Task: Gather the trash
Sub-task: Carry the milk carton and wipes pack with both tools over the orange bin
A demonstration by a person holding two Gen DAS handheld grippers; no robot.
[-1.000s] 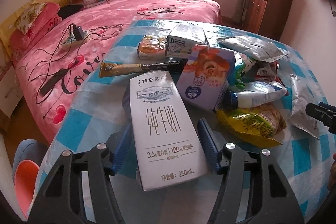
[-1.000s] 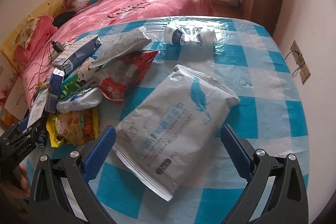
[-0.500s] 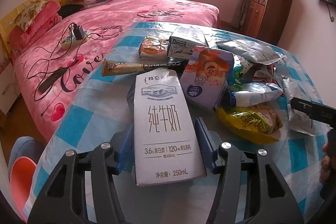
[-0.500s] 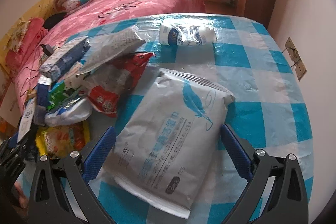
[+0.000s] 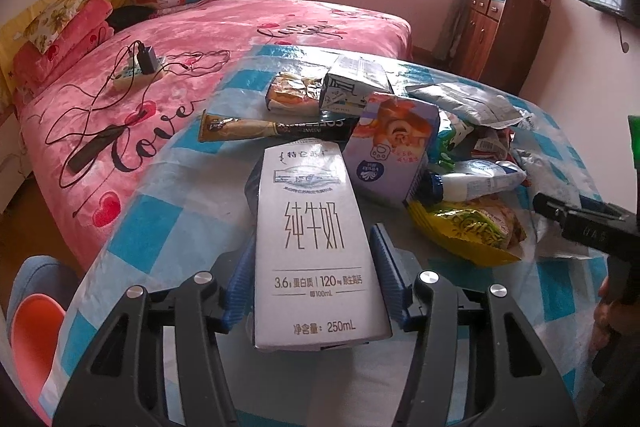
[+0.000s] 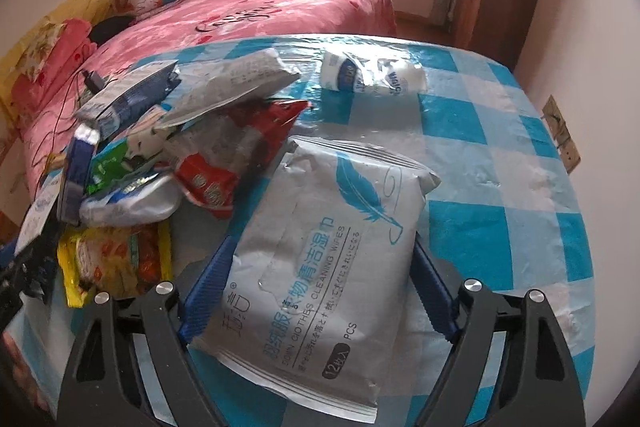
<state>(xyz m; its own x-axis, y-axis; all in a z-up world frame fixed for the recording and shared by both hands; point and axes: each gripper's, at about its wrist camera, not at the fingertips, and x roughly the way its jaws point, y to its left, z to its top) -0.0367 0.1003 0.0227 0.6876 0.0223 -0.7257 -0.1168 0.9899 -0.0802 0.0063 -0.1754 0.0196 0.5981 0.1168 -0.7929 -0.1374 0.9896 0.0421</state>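
Note:
A white 250 mL milk carton [image 5: 320,291] lies lengthwise between the blue pads of my left gripper [image 5: 313,233], which is shut on its two long sides. In the right wrist view a grey wipes pack [image 6: 332,267] with a blue feather print lies on the blue checked tablecloth [image 6: 500,187]. My right gripper [image 6: 324,242] straddles it, its jaws closing, and both pads touch the pack's side edges. A black part of the right gripper [image 5: 580,223] shows at the right edge of the left wrist view.
Beyond both grippers is a heap of trash: a purple carton [image 5: 392,155], a yellow snack bag [image 5: 468,227], a coffee stick [image 5: 272,129], a red wrapper [image 6: 240,155] and a wrapped tissue roll [image 6: 372,77]. A pink bed [image 5: 200,39] lies behind the table and a wooden cabinet [image 5: 504,35] stands far right.
The left pads closed in from either side onto the milk carton. The right fingers stood wide of the wipes pack and have come in against its edges.

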